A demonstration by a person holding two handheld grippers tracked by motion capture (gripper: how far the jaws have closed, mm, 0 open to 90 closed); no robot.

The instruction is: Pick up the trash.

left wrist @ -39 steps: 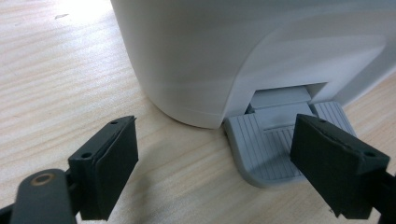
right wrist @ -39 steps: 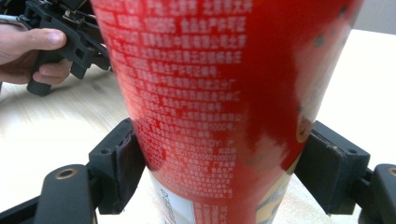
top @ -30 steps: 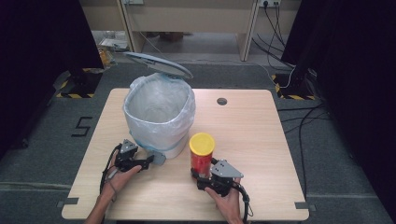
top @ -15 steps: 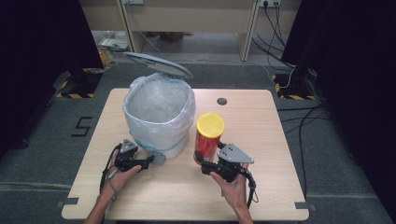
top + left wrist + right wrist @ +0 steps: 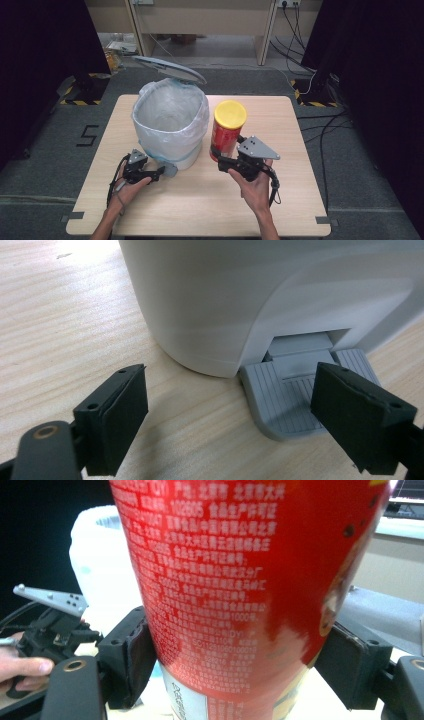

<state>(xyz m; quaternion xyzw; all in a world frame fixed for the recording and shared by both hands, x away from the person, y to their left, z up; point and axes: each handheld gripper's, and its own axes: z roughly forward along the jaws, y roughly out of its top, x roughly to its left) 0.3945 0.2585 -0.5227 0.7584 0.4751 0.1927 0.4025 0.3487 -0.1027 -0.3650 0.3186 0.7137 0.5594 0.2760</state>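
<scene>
Right hand-held gripper (image 5: 225, 161), clamped on the red can (image 5: 227, 132), just lifted it off the worktop (image 5: 300, 200) beside the bin (image 5: 170, 125). Left hand-held gripper (image 5: 159, 173) sits spread apart at the pedal (image 5: 295, 395), lid (image 5: 170, 70) up, so the drop-in looks next.

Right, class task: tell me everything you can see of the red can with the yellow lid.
The tall red cylindrical can has a flat yellow plastic lid and glossy sides covered in small white print, with a white label patch near the bottom. It looks upright or nearly so, just right of the white bag-lined pedal bin. The right claw is clamped on its lower part, one black pad on each side.
</scene>
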